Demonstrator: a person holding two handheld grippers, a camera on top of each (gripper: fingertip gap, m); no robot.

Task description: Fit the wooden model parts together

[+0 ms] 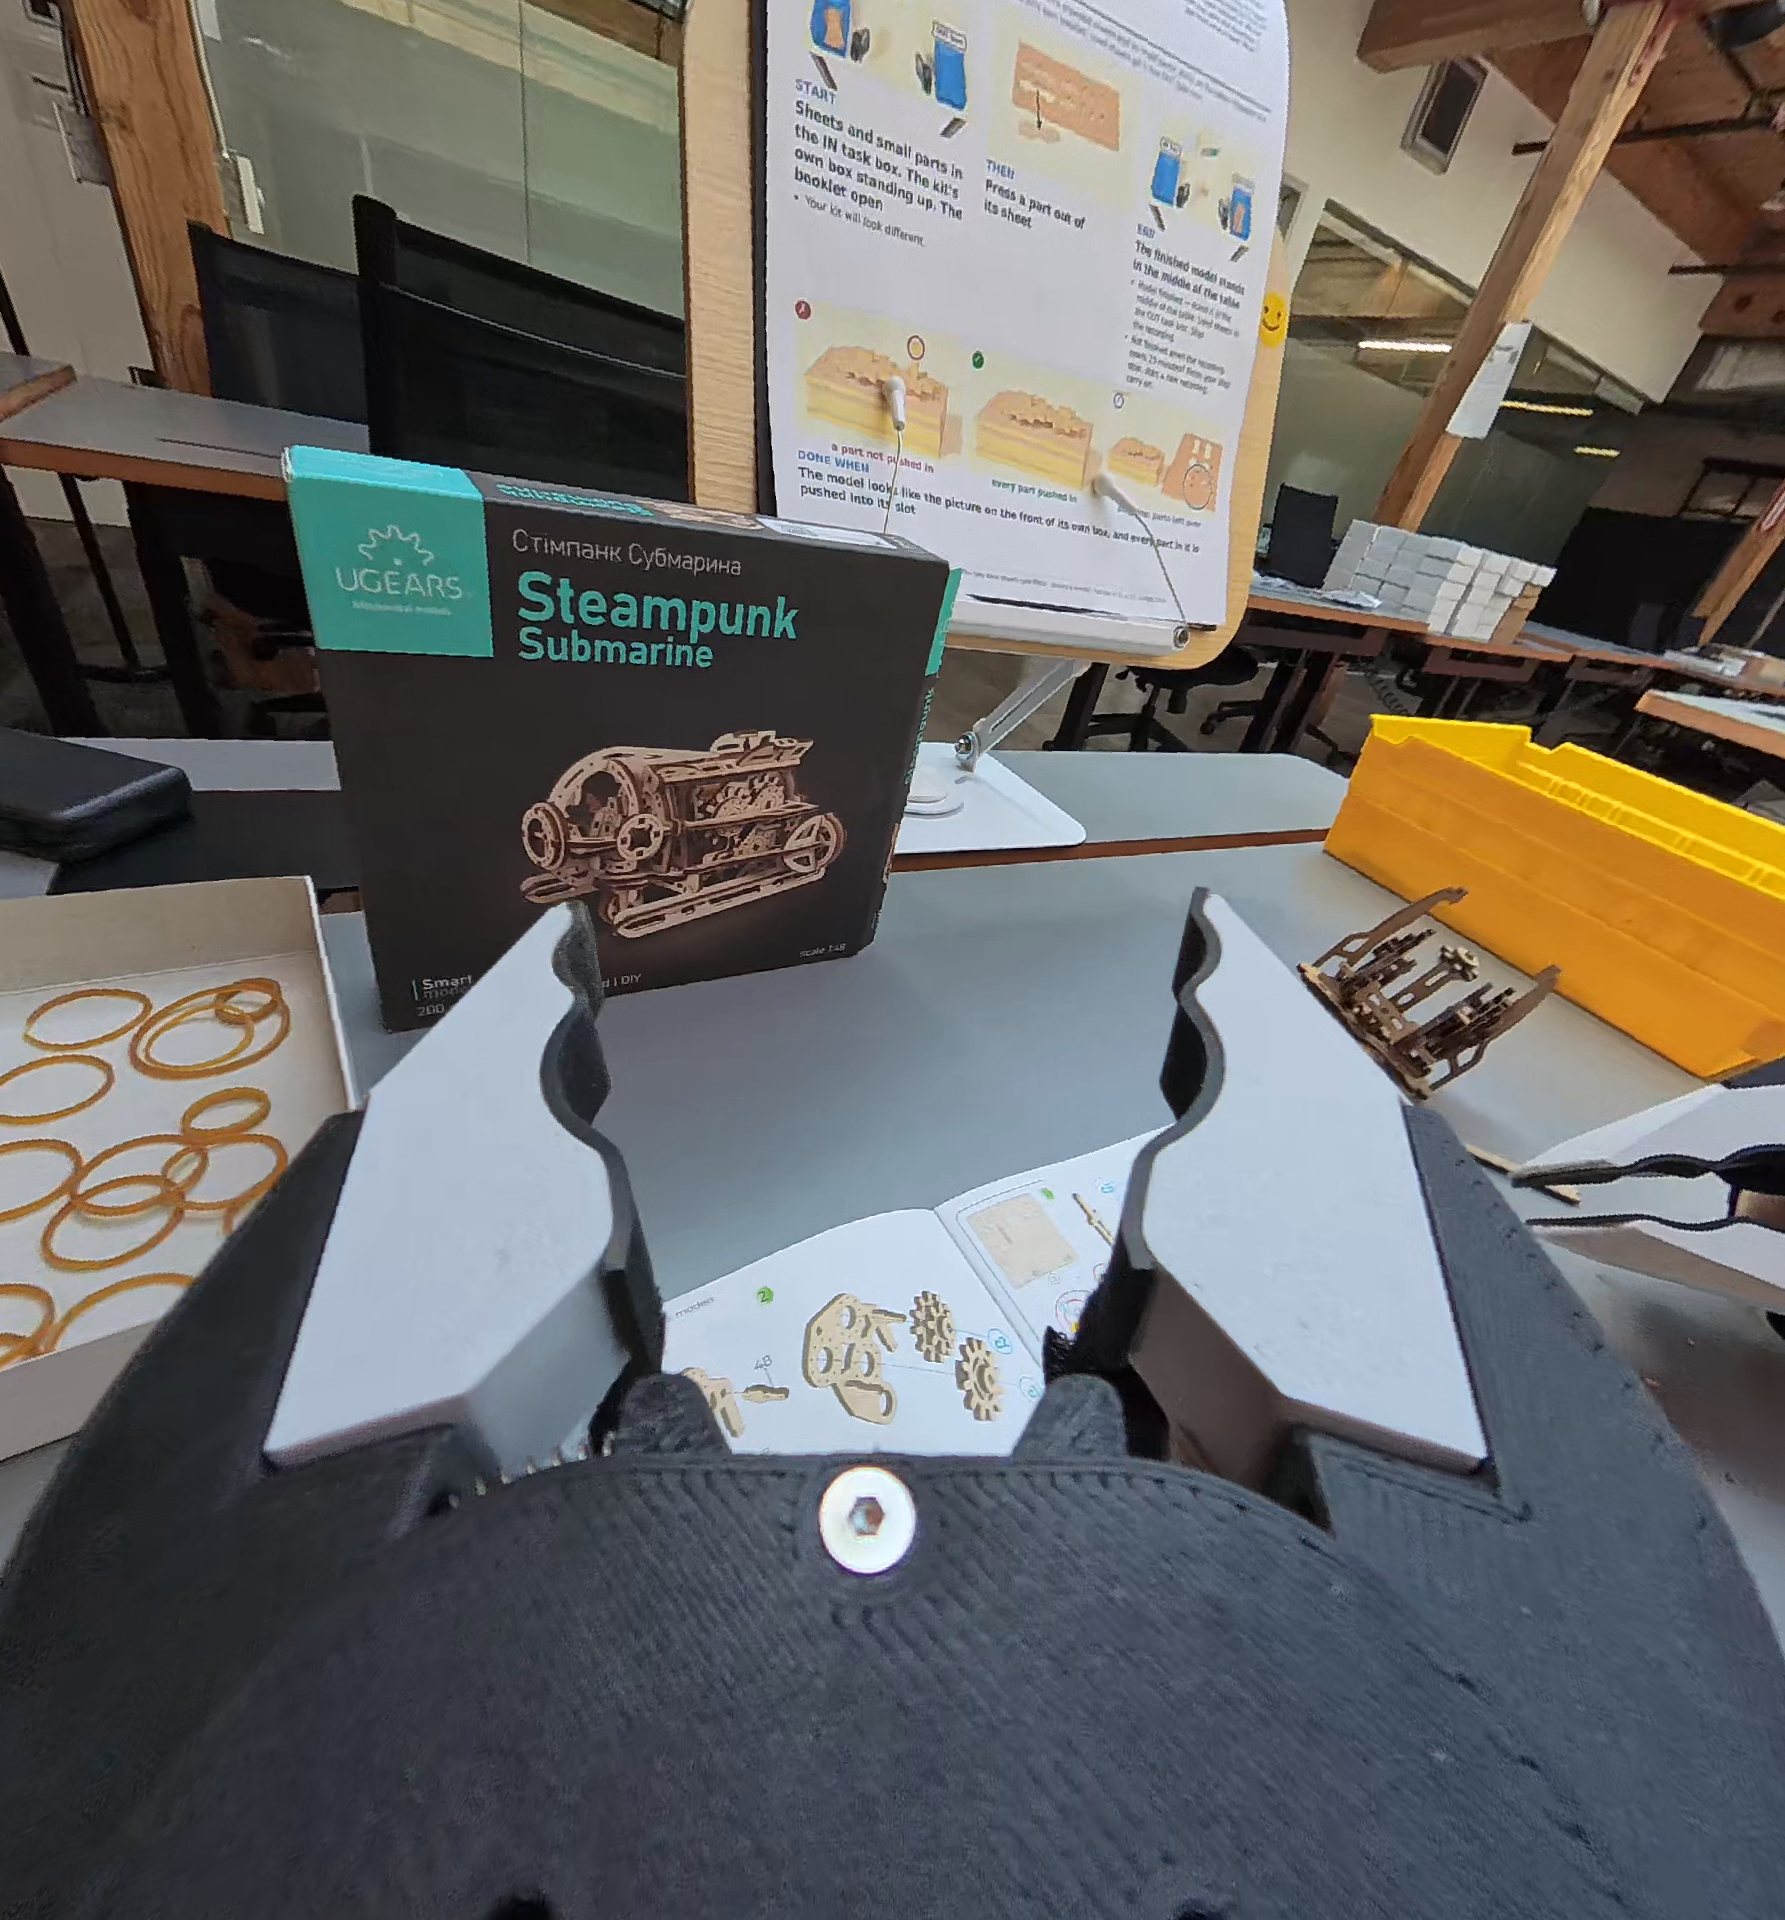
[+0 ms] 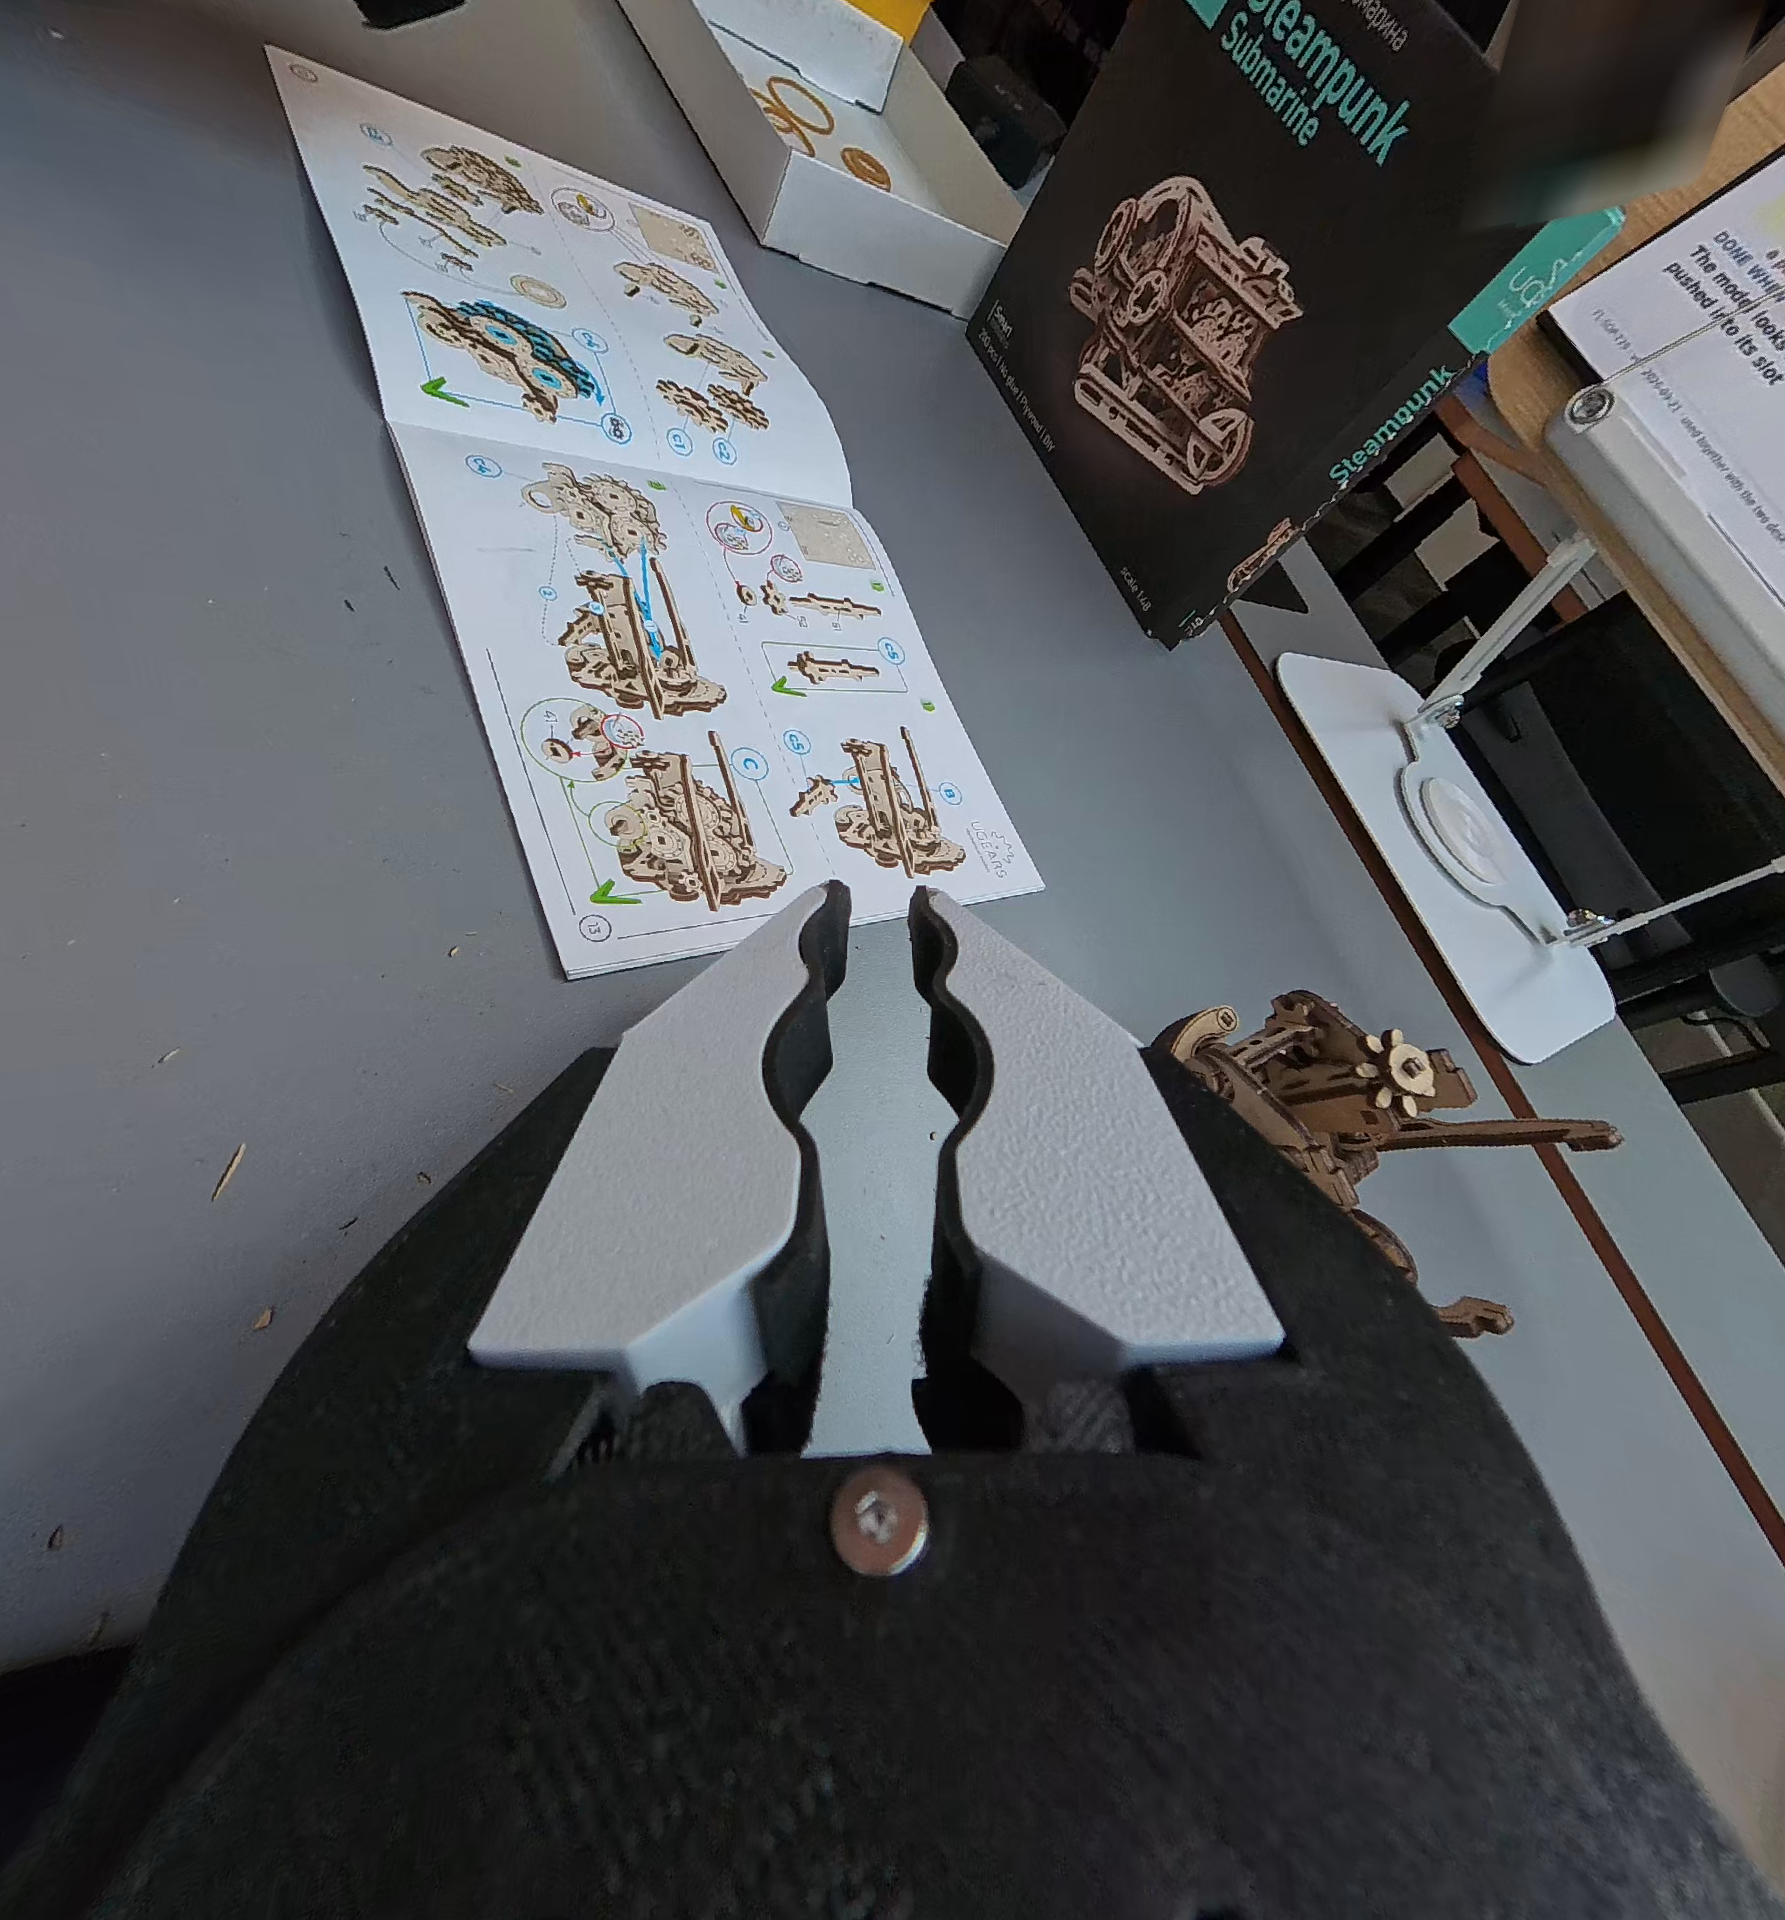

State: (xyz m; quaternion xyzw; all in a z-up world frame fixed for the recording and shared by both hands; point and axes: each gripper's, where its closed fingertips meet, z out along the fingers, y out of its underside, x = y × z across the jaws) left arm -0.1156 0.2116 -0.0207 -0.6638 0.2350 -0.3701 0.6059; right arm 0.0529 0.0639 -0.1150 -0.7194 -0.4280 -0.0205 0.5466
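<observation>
the left gripper (image 1: 888,925) has a coarse, ridged matt black plastic body, smooth pale grey fingers (image 1: 472,1174) with dark matt pads, and a shiny metal screw (image 1: 866,1519). the wooden model (image 2: 1324,1101) is bare brown laser-cut plywood with dark edges. the desk (image 2: 140,727) is smooth matt grey. the booklet (image 2: 597,499) is lightly creased white paper; the box (image 1: 607,727) satin cardboard; the bin (image 1: 1594,862) glossy yellow plastic.

Light: I read even, soft daylight in both views, bright on the bench (image 1: 971,1039).
Shadows: faint, under the wooden model (image 2: 1324,1101).
Glare: mild sheen on the kit box (image 1: 618,727).
Distortion: strong wide-angle bending at the edges.
Focus: the nearest black housing and far room look soft to me.
</observation>
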